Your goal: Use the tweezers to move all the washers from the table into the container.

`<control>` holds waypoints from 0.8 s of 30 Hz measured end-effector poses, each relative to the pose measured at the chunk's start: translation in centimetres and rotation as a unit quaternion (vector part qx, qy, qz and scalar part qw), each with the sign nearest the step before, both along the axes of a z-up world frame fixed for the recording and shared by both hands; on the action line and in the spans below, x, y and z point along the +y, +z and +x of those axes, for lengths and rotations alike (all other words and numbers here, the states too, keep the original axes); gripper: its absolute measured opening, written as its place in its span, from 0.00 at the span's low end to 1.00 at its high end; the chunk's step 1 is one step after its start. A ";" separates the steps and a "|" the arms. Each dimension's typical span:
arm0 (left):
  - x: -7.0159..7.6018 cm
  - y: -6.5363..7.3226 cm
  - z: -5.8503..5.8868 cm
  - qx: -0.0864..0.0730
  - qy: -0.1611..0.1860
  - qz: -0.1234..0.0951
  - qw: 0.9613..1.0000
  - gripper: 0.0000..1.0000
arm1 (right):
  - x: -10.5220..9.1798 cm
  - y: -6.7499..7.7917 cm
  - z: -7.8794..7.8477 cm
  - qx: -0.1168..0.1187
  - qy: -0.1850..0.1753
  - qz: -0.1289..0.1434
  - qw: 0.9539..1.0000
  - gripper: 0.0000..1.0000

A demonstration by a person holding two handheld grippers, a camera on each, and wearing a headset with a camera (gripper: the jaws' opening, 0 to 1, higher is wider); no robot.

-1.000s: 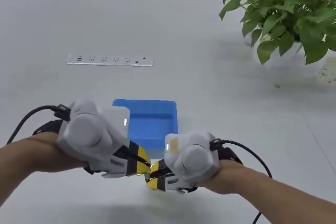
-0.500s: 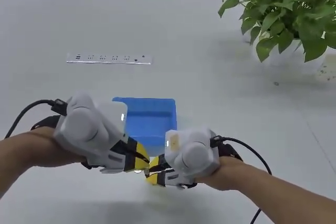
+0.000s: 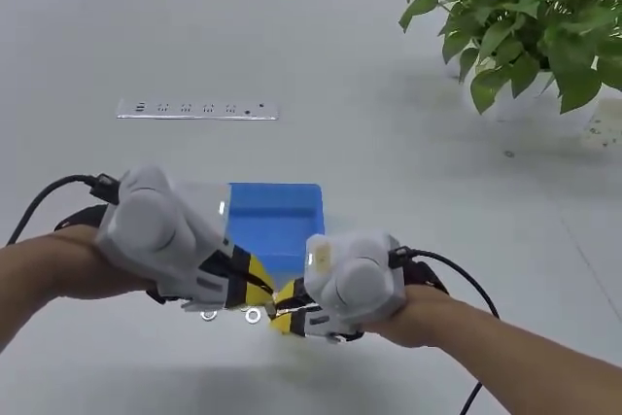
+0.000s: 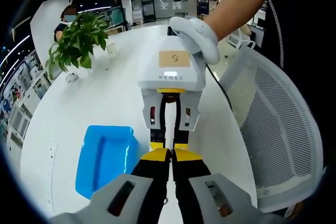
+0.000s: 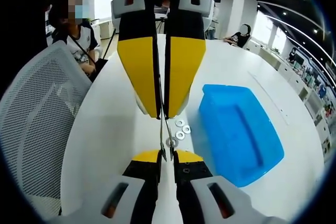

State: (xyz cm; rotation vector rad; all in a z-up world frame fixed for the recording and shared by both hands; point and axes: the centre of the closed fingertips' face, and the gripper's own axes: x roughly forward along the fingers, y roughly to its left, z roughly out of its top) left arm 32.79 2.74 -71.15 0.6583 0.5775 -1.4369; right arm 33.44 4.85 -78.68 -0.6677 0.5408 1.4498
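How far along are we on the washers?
Nothing looks done: the blue plastic container shows no washers inside. In hand: thin metal tweezers, gripped by both the left gripper and the right gripper. Remaining: a cluster of small silver washers on the white table beside it.

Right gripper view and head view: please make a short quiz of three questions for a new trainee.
1. True or false: the washers lie inside the container.
2. The container is: A red, B blue, C green.
3. Fill in: the left gripper holds the ____.
Key: 1 false, they lie on the table beside it; 2 B; 3 tweezers.
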 end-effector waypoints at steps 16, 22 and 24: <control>-0.2 -0.4 0.9 0.002 0.000 0.003 1.000 0.06 | -0.3 -0.3 1.0 -0.005 -0.006 -0.004 1.000 0.11; -0.5 -0.5 1.1 0.005 0.000 0.002 1.000 0.06 | -0.5 -0.5 1.1 -0.005 -0.007 -0.005 1.000 0.12; -0.6 -0.5 1.2 0.005 0.001 0.001 1.000 0.05 | -0.5 -0.5 1.1 -0.005 -0.007 -0.005 1.000 0.12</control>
